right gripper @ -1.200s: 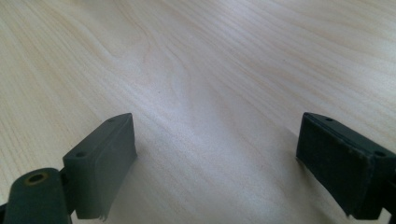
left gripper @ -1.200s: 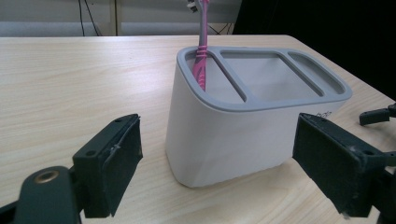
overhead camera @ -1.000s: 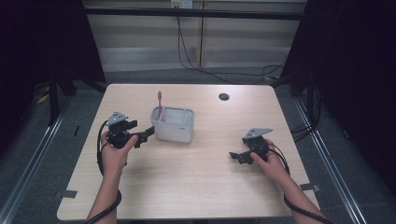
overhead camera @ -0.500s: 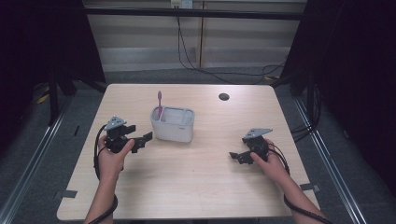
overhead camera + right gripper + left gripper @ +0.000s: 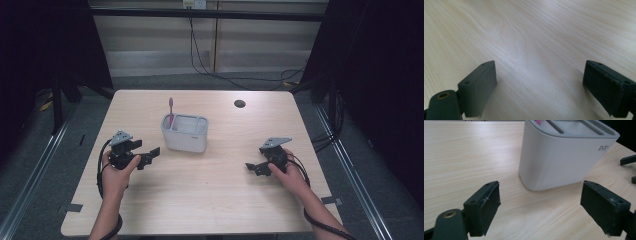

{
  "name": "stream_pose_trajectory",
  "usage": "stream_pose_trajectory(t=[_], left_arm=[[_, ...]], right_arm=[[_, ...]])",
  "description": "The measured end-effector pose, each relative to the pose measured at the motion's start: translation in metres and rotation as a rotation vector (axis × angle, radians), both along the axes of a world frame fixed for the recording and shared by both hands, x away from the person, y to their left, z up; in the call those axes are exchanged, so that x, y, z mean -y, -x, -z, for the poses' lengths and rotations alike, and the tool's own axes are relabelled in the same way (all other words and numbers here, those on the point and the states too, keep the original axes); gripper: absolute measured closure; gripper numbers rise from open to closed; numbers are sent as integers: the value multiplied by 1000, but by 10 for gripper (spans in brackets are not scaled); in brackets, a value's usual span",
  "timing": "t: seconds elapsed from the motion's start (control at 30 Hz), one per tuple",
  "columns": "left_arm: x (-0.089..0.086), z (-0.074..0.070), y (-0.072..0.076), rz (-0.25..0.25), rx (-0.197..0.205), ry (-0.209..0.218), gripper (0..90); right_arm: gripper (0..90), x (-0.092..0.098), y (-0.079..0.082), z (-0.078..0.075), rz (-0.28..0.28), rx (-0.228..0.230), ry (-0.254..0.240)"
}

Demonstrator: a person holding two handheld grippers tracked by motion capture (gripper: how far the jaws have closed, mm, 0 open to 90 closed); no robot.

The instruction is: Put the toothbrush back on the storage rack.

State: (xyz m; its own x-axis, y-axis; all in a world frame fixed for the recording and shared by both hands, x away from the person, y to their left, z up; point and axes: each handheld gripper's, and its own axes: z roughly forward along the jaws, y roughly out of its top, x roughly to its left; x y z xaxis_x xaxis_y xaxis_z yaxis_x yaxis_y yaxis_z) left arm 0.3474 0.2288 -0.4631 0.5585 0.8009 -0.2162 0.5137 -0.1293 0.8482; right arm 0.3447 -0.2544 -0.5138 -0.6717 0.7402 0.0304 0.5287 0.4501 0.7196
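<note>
Near the middle of the desk (image 5: pixel 210 185) stood a white caddy (image 5: pixel 185 134), with a pink toothbrush (image 5: pixel 170 111) upright in its left compartment as the high view showed it. From up there the left tool (image 5: pixel 151 154) sat just left of the caddy, pointed toward it but apart from it, and the right tool (image 5: pixel 251 169) rested well away on the right side, low over bare wood. That view also took in a dark round hole (image 5: pixel 239 104) near the far edge of the desk.

Along the left tool (image 5: pixel 540 212), its own camera gave what the high view could not: the jaws stood wide apart with nothing between them, and the caddy (image 5: pixel 564 157) loomed close ahead, its near corner just beyond the pads, with small grey lettering on one wall. Only a sliver of the pink toothbrush (image 5: pixel 538 122) peeked at the top edge. At the far right of that view were dark bits of the other tool.

Along the right tool (image 5: pixel 539 90), the jaws likewise stood wide and empty, over plain wood grain.
</note>
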Motion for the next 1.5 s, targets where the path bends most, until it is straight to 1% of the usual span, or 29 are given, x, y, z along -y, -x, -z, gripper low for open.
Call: stream_pose_trajectory(t=[0.1,0.17,0.23,0.27,0.3,0.37,0.4,0.43,0.47,0.53,0.6,0.7,0.8,0.83,0.97,1.03,1.07,1.1,1.17,1.2,1.27,1.3,1.4,1.43,1.47,1.5], left_arm=[[-2,2,2,-3,-2,1,158],[-5,4,3,6,-3,-11,159],[-6,6,4,2,-3,-17,159],[-6,7,5,-8,-7,-5,159],[-8,8,5,0,-8,-23,159],[-9,10,6,-6,-12,-15,159],[-11,11,6,-1,-12,-24,159],[-11,12,7,-7,-15,-20,159],[-13,13,7,0,-14,-30,159],[-15,14,8,-3,-18,-34,159],[-15,16,10,-7,-22,-18,159],[-17,17,11,3,-22,-37,159],[-19,19,12,3,-25,-32,159],[-20,19,12,7,-24,-37,159],[-24,22,14,3,-34,-32,160],[-26,23,15,8,-41,-38,162],[-26,24,15,1,-48,-26,162],[-28,25,15,13,-52,-48,162],[-29,27,16,17,-60,-66,163],[-30,29,16,23,-66,-63,163],[-31,31,17,22,-71,-74,163],[-31,32,17,19,-74,-70,164],[-33,35,18,23,-84,-80,163],[-32,36,19,23,-89,-76,164],[-32,37,19,27,-90,-84,164],[-32,37,20,34,-95,-103,164]], right_arm=[[112,0,0,0,0,1,0],[112,0,0,0,0,1,0],[112,0,0,0,0,1,0],[112,0,0,0,0,0,-1],[112,0,0,0,0,1,0],[112,0,0,0,0,0,0],[112,0,0,0,0,0,0],[112,0,0,0,0,0,0],[112,0,0,0,-2,1,1],[112,0,0,0,1,0,-1],[112,0,0,0,0,1,-1],[112,0,0,0,2,-2,-2],[112,0,0,0,0,1,-1],[112,0,0,0,0,-1,-1],[112,0,0,0,-1,0,-1],[112,0,0,0,2,-2,-2],[112,0,0,0,1,-1,-2],[112,0,0,0,1,-1,-1],[112,0,0,0,0,-2,-2],[112,0,0,0,2,-2,-2],[112,0,0,0,1,-2,-2],[112,0,0,0,0,-2,-1],[112,0,0,0,1,-2,-2],[112,0,0,0,0,-1,-2],[112,0,0,0,2,-2,-2],[112,0,0,0,1,-2,-2]])
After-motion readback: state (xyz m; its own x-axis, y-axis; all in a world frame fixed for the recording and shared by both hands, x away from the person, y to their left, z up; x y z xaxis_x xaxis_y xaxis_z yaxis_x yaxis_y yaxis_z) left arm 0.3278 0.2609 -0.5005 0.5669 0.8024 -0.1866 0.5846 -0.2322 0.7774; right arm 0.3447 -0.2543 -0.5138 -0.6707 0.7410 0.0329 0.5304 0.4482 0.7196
